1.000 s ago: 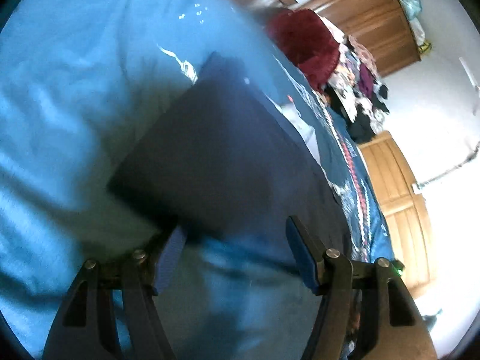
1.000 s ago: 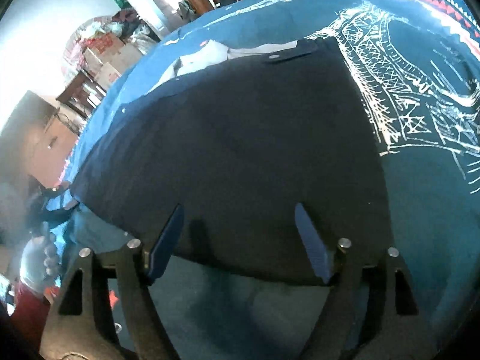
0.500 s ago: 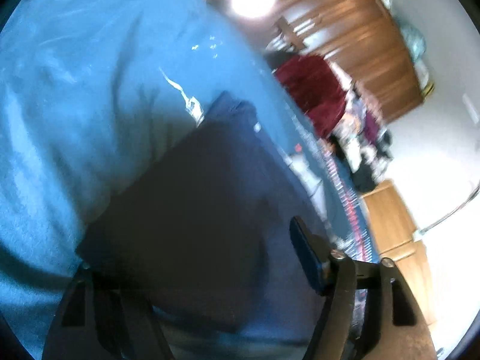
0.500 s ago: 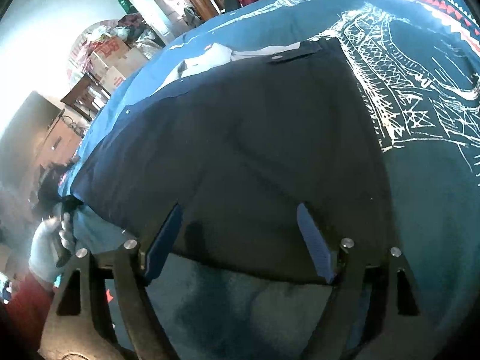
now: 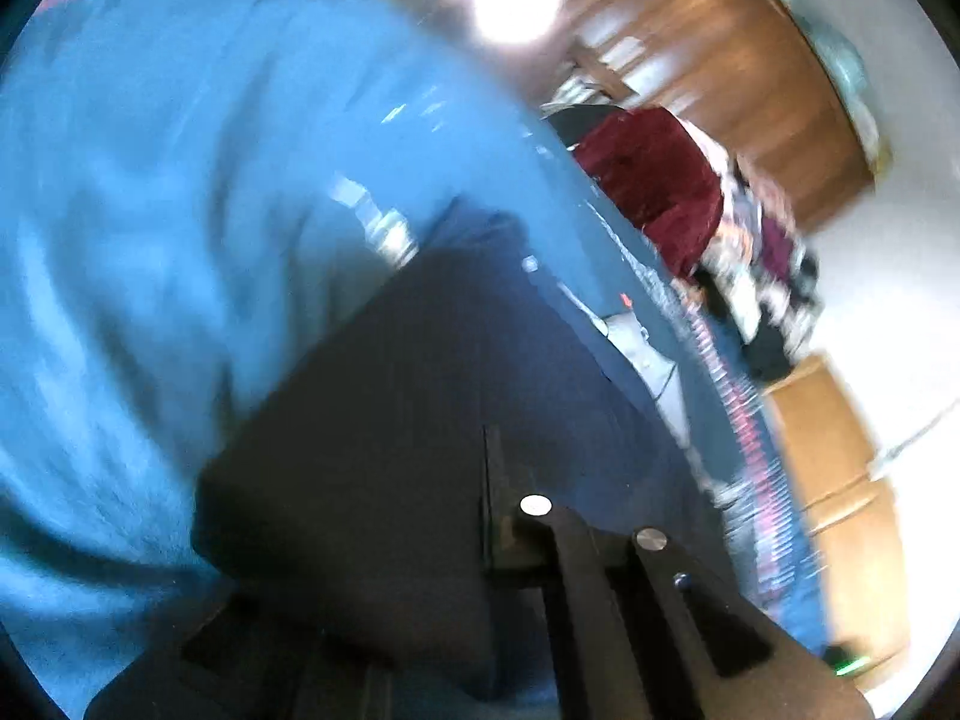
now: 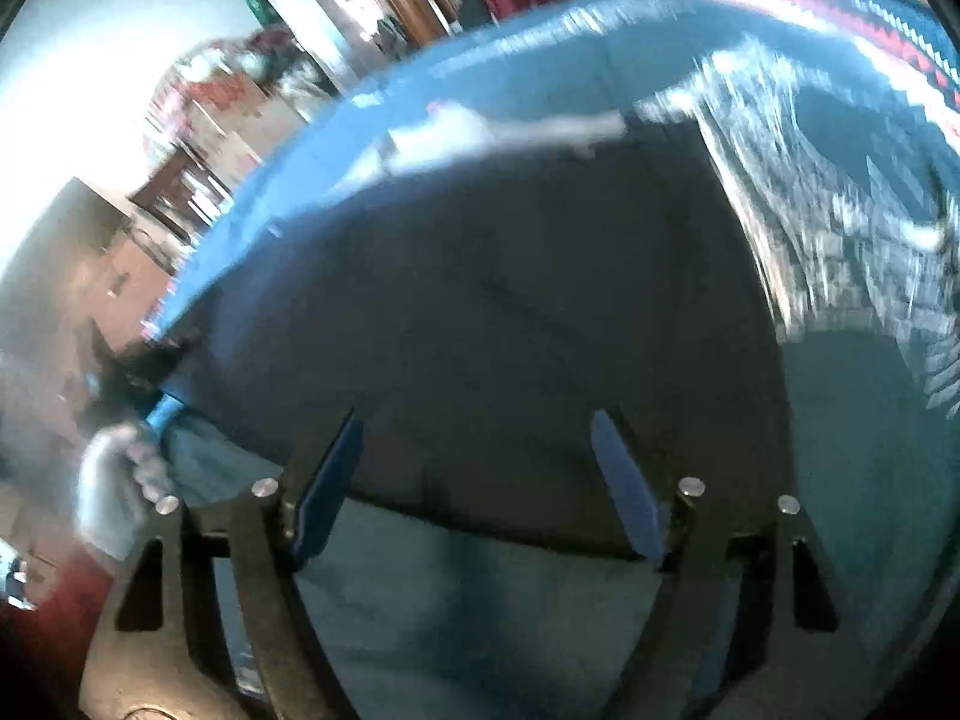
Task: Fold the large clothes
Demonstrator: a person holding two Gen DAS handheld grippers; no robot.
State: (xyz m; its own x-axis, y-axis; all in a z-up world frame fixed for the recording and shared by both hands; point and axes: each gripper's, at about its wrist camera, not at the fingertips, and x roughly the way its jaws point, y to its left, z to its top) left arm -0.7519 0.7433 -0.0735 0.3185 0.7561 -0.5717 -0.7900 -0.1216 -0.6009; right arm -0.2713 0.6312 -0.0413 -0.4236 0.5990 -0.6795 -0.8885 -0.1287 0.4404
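Note:
A dark navy folded garment [image 5: 420,408] lies on a blue bedspread [image 5: 150,210]. My left gripper [image 5: 474,480] is at the garment's near edge. Its jaws have come together on the cloth, and the fabric hides the left finger. In the right wrist view the same garment [image 6: 510,312] fills the middle. My right gripper [image 6: 480,480] stands open with its blue pads [image 6: 624,504] over the garment's near hem, holding nothing. A gloved hand [image 6: 114,480] at the far left holds the other gripper at the garment's corner.
A maroon pile of clothes [image 5: 654,192] lies at the far end of the bed, before a wooden wardrobe [image 5: 720,90]. A wooden door [image 5: 840,480] is at the right. The bedspread has a white pattern [image 6: 840,210] to the garment's right. Boxes and furniture [image 6: 210,96] stand behind.
My left gripper has pushed forward onto the garment's edge and its jaws have closed on the cloth. The right gripper stays open at the hem, shifted only slightly.

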